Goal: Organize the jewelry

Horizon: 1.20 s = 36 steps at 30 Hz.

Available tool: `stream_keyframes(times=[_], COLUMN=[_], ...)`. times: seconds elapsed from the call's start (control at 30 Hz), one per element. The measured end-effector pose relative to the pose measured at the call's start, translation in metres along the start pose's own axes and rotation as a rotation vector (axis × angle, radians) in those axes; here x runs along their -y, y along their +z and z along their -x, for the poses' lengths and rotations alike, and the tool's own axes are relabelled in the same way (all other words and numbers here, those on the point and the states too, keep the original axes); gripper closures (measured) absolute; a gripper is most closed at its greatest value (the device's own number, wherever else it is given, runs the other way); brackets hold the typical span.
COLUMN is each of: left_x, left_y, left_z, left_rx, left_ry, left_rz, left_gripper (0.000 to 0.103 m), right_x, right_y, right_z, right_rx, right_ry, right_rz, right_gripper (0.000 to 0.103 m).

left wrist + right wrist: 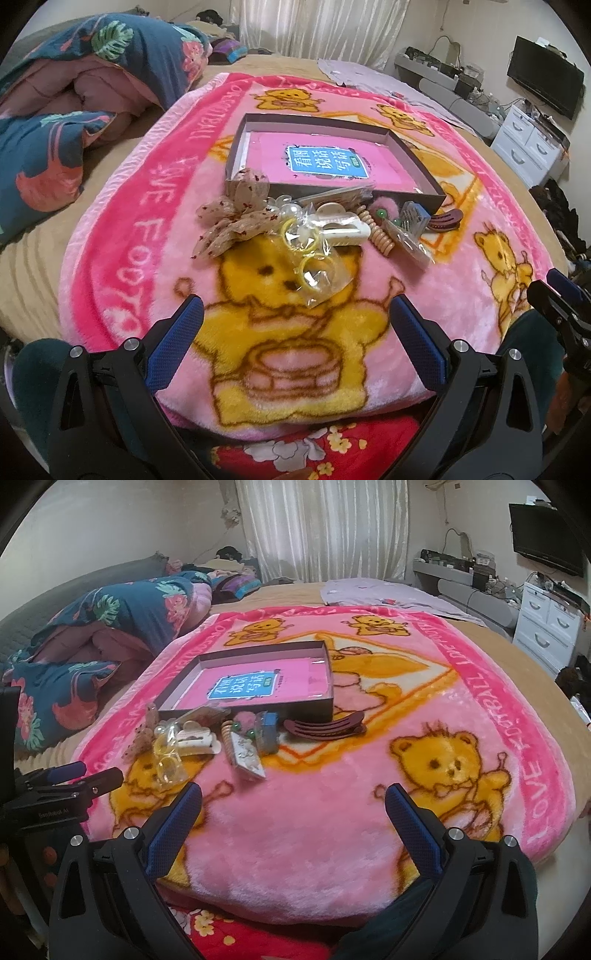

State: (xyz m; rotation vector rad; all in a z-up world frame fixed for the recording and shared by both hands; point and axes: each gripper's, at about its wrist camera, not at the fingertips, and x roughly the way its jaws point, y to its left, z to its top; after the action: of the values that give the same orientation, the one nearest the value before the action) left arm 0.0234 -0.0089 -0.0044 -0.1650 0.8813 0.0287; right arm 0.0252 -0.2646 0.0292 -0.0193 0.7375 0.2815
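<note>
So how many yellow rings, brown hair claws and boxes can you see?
Yellow rings: 2, in a clear bag
Brown hair claw: 1
Box: 1
Total: 4

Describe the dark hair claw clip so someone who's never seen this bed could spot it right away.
Find the pink bear-print blanket on the bed, then the shallow dark cardboard box lying on it. Just in front of the box's right corner lies the dark maroon plastic hair claw clip, long, curved and toothed. It is the rightmost piece, set apart from the pale, bagged trinkets.
</note>
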Motion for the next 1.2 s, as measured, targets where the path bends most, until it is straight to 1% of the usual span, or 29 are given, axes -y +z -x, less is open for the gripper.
stream_keyframes(times=[0.2, 0.27, 0.57, 0.67, 0.73, 0.77, 0.93, 1.07, 1.13, 1.17, 1.2], left_x=[-0.005, -0.009, -0.044, -0.055, -0.064, -0.068, -0.087, -0.095, -0.097, -0.098, -0.099], left_y=[0.017, 0.025, 0.053, 0.059, 0.060, 0.061, 0.063, 0.063, 0.061, 0.062, 0.061], left_z=[-0.015, -0.022, -0.051, -0.059, -0.065, -0.068, -0.085, -0.096, -0.103, -0.105, -0.108], left_rx=[-0.023, -0.034, -0.073, -0.079, -0.089, -0.094, -0.122, -0.144, -0.155, -0.157, -0.160], left_ry=[-0.004, -0.017, -0.042, -0.056, -0.091, -0.095, -0.095, -0.094, -0.108, -0.111, -0.117], left_rz=[0.013, 0.022, 0.134, 0.161, 0.191, 0.205, 0.259, 0.269, 0.273, 0.275, 0.282], left_gripper=[0.009, 0.009, 0.009, 0.009, 0.009, 0.009, 0.009, 0.009, 0.009, 0.009, 0.009], right_x=[0.013, 0.017, 0.020, 0.016, 0.011, 0.008, -0.013, -0.031, -0.037, -0.040, -0.043], right_y=[0.008, 0.012, 0.028, 0.029, 0.029, 0.029, 0.025, 0.023, 0.022, 0.021, 0.020], right_z=[-0.004, -0.007, -0.020, -0.032, -0.040, -0.044, -0.069, -0.090, -0.100, -0.105, -0.111], right_rx=[0.002, 0.001, -0.008, -0.037, -0.057, -0.068, -0.114, -0.151, -0.169, -0.177, -0.193], right_ry=[-0.016, -0.020, -0.008, 0.018, 0.035, 0.042, 0.071, 0.092, 0.099, 0.105, 0.106], right_rz=[-0.017, -0.020, 0.010, 0.021, 0.032, 0.042, 0.118, 0.181, 0.200, 0.208, 0.216], right_gripper=[0.004, 0.004, 0.004, 0.004, 0.004, 0.004, 0.004, 0.005, 0.007, 0.010, 0.017])
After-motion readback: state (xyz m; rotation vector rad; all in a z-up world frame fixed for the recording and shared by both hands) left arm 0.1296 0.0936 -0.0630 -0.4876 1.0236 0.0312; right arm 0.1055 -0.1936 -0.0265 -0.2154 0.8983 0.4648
